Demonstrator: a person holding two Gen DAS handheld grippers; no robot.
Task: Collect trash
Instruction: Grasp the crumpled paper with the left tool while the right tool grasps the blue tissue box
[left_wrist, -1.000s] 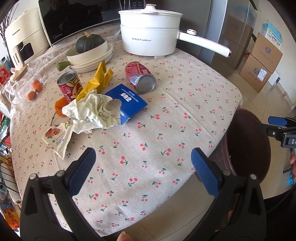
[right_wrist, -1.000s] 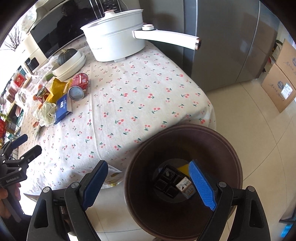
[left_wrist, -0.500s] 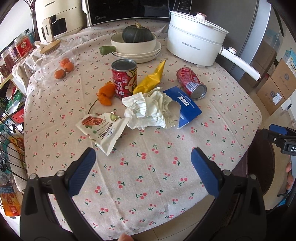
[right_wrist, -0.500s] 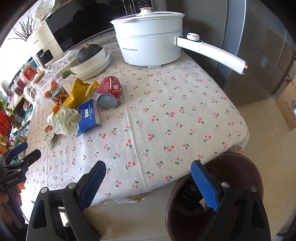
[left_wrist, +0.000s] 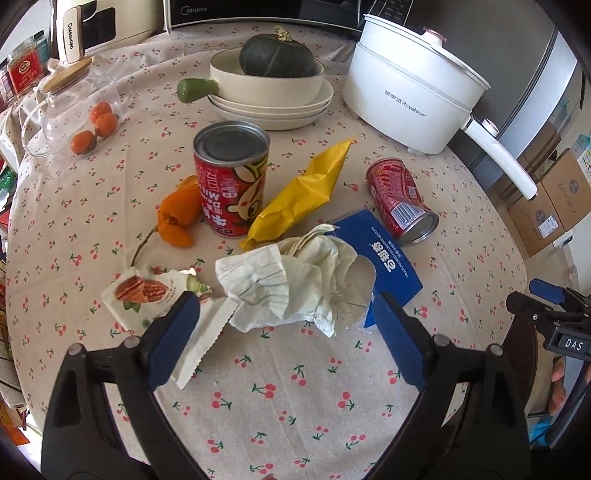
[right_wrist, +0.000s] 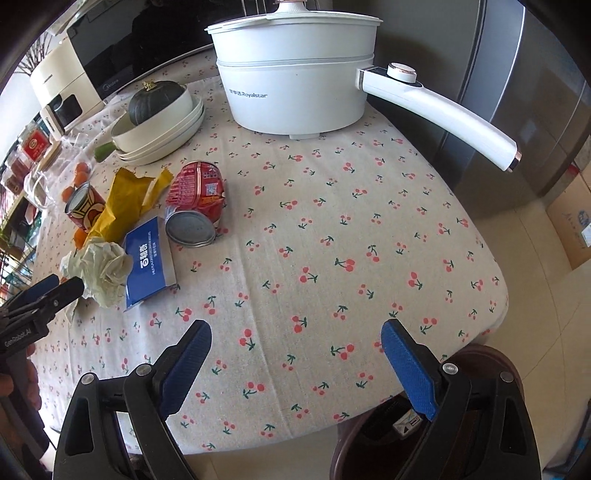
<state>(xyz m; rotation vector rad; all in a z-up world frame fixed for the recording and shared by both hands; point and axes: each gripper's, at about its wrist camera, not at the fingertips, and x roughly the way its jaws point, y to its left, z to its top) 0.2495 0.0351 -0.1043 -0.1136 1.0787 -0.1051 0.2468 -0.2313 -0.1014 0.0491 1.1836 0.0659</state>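
Note:
Trash lies on the cherry-print tablecloth (left_wrist: 295, 398): a crumpled white paper (left_wrist: 295, 284), a blue packet (left_wrist: 388, 258), a yellow wrapper (left_wrist: 303, 192), a nut snack wrapper (left_wrist: 147, 299), an upright red can (left_wrist: 231, 177), a red can on its side (left_wrist: 400, 201) and orange peel (left_wrist: 177, 218). My left gripper (left_wrist: 286, 328) is open, its fingers on either side of the crumpled paper, just in front of it. My right gripper (right_wrist: 295, 350) is open and empty over the bare cloth near the table edge. The brown bin (right_wrist: 373, 443) stands on the floor below it.
A white electric pot (right_wrist: 295, 81) with a long handle (right_wrist: 443, 114) stands at the back. Stacked bowls hold a green squash (left_wrist: 277, 59). A glass jar with small oranges (left_wrist: 70, 110) is at the left. A fridge and cardboard boxes (left_wrist: 546, 206) are at the right.
My left gripper has moved forward and down to the crumpled paper. My right gripper has swung up from over the bin to over the table edge.

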